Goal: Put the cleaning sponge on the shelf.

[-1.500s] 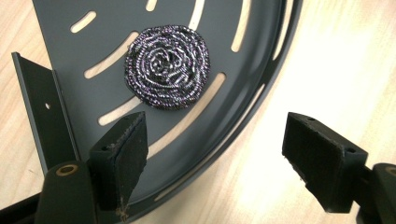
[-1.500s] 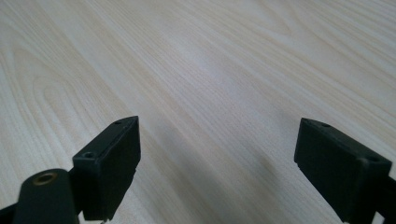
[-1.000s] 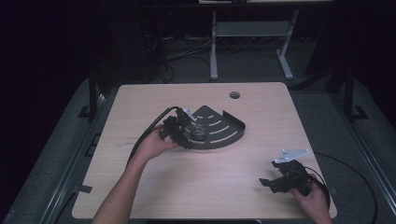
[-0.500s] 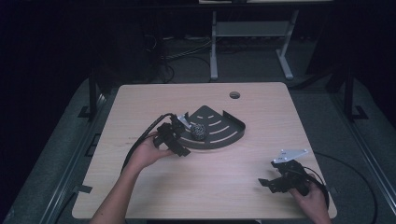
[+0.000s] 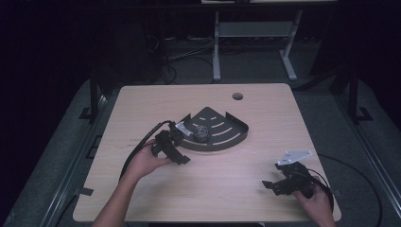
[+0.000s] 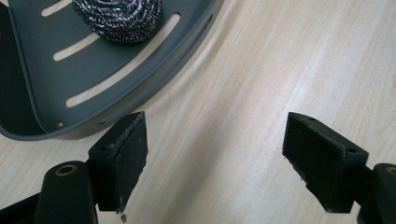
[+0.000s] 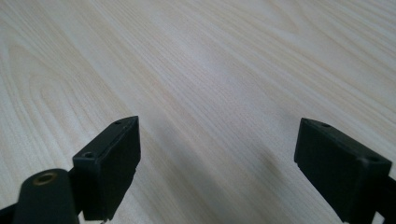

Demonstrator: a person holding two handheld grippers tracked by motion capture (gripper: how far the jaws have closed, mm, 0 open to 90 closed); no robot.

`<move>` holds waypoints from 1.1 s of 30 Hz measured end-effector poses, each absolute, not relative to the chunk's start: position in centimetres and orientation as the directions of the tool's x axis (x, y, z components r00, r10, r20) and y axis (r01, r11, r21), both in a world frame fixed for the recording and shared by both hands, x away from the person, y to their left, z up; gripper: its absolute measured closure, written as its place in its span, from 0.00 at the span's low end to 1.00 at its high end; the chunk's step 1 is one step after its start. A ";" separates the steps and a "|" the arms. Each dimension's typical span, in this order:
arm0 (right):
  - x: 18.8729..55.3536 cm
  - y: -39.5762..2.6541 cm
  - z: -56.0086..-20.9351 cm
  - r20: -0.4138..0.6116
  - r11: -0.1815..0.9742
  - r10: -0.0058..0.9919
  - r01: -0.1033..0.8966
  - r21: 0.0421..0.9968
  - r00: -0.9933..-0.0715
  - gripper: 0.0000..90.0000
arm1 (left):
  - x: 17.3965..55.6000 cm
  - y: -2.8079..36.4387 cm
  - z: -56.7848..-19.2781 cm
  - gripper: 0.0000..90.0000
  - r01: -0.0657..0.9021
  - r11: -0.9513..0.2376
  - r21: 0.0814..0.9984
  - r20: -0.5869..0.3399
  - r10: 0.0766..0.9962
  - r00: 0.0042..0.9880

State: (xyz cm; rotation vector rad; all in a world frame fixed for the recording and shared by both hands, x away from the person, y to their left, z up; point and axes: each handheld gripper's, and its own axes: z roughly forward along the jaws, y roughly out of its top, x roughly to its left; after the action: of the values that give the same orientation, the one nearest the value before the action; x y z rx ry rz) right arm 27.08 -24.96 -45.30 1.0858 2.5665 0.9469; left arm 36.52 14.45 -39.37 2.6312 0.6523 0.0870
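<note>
A dark grey slotted quarter-round tray [image 5: 227,135] lies mid-table, with a steel wool scrubber [image 5: 201,133] resting in it near its left side. My left gripper [image 5: 183,147] hovers just off the tray's near left rim, open, with bare wood between its jaws. In the left gripper view the tray [image 6: 56,88] and scrubber [image 6: 119,21] sit at the upper left, ahead of my left gripper [image 6: 215,158]. My right gripper [image 5: 274,177] rests near the table's front right corner. It stands open over bare wood in the right gripper view [image 7: 217,163].
The wooden table [image 5: 142,109] has a round cable hole [image 5: 237,96] near its far edge. A metal stand [image 5: 250,33] and cables sit on the floor behind. A cable trails from each gripper toward the near edge.
My left gripper has drawn back from the scrubber toward the near left, off the tray's rim. The scrubber stays in the tray. The right gripper has not moved.
</note>
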 end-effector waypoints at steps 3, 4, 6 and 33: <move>27.1 -24.9 -45.3 0.062 0.527 0.701 0.574 0.627 -0.711 0.16 | 36.1 14.8 -39.7 0.24 0.437 -0.796 0.418 -0.041 0.464 0.885; 27.0 -24.9 -45.3 0.064 0.526 0.701 0.576 0.626 -0.710 0.16 | 36.1 14.9 -39.7 0.24 0.437 -0.796 0.418 -0.041 0.465 0.885; 27.0 -24.9 -45.3 0.063 0.526 0.701 0.575 0.626 -0.710 0.16 | 35.9 15.0 -39.9 0.24 0.442 -0.792 0.421 -0.044 0.469 0.882; 27.1 -24.9 -45.4 0.064 0.526 0.702 0.576 0.626 -0.709 0.16 | 32.9 17.1 -40.6 0.23 0.464 -0.780 0.421 -0.047 0.491 0.870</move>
State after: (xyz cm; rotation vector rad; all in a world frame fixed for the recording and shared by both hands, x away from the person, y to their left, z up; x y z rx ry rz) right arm 27.12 -24.88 -45.41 1.0894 2.5675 0.9433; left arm 32.87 17.09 -40.61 2.6153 0.7025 0.0900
